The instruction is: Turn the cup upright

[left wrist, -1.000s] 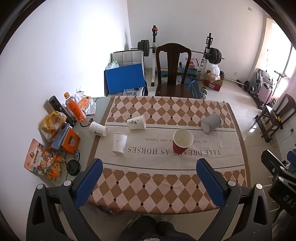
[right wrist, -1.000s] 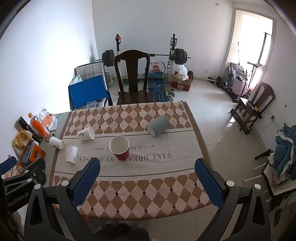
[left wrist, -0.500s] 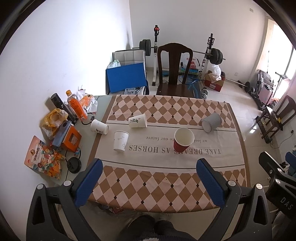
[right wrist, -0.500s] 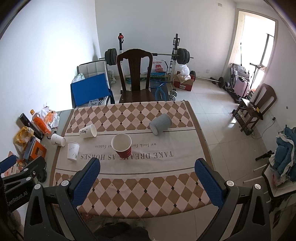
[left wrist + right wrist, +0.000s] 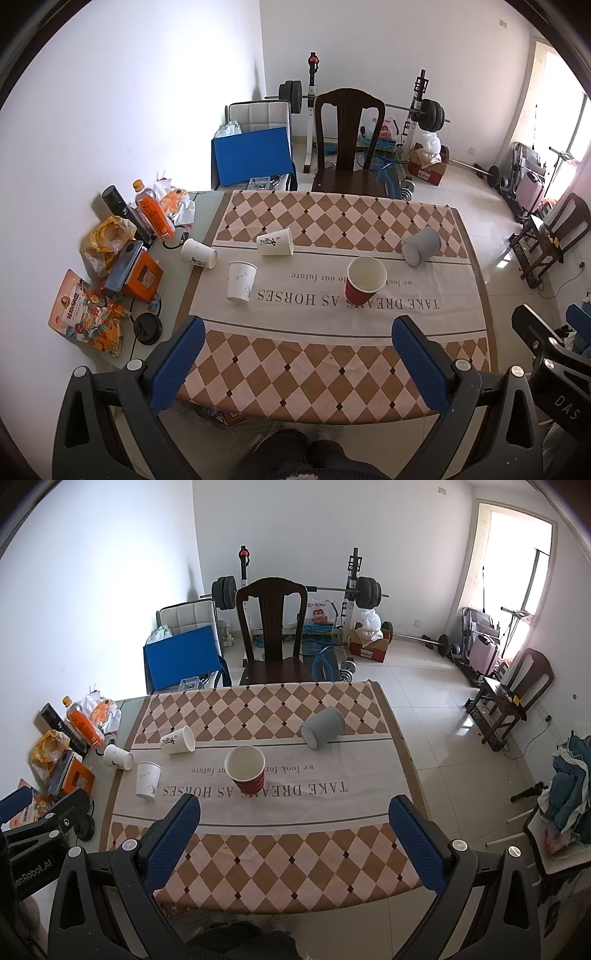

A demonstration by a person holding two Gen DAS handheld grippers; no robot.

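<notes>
A red paper cup (image 5: 364, 280) (image 5: 246, 769) stands upright mid-table. A grey cup (image 5: 420, 246) (image 5: 322, 727) lies on its side at the right. A white paper cup (image 5: 275, 242) (image 5: 178, 740) lies on its side at the left, and another (image 5: 198, 253) (image 5: 118, 756) lies on its side off the cloth. A third white cup (image 5: 241, 282) (image 5: 147, 780) stands mouth up. My left gripper (image 5: 295, 354) and right gripper (image 5: 295, 834) are both open and empty, held above the table's near edge.
A checkered cloth (image 5: 332, 221) covers the table. Bottles, snack bags and an orange box (image 5: 142, 275) clutter the table's left edge. A dark wooden chair (image 5: 349, 147) stands at the far side. Gym equipment fills the room behind.
Both grippers have drifted slightly up and back from the table. No cup has moved.
</notes>
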